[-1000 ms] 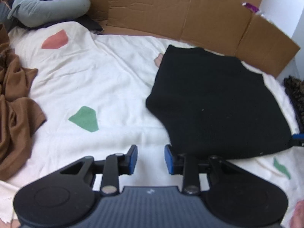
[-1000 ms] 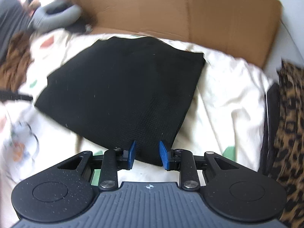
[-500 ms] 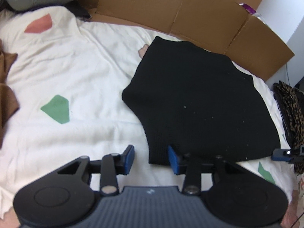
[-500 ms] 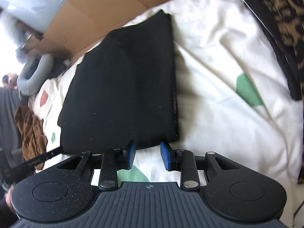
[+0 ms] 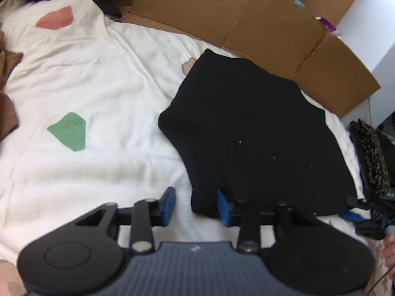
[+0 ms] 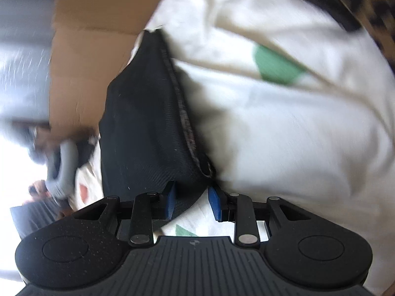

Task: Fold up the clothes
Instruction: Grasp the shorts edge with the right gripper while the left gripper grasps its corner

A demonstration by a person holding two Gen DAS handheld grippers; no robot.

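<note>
Beyond black garment [image 5: 256,133], left view only: cardboard [image 5: 259,24].

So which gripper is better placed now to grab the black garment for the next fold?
Right. The right gripper is open with the black garment's corner between its pads; the left gripper is open at an edge.

1. Right gripper [image 6: 191,203]: jaws apart, blue pads [image 6: 170,201] either side of the garment's near corner.
2. Black garment [image 6: 145,128]: folded, lying on the sheet, hem along its right edge; near corner sits between the pads.
3. White sheet [image 6: 296,123]: green patch [image 6: 276,67] to the far right.
4. Cardboard [image 6: 93,24]: far left, blurred.
5. Leopard-print fabric [image 6: 365,7]: far right edge.
</note>
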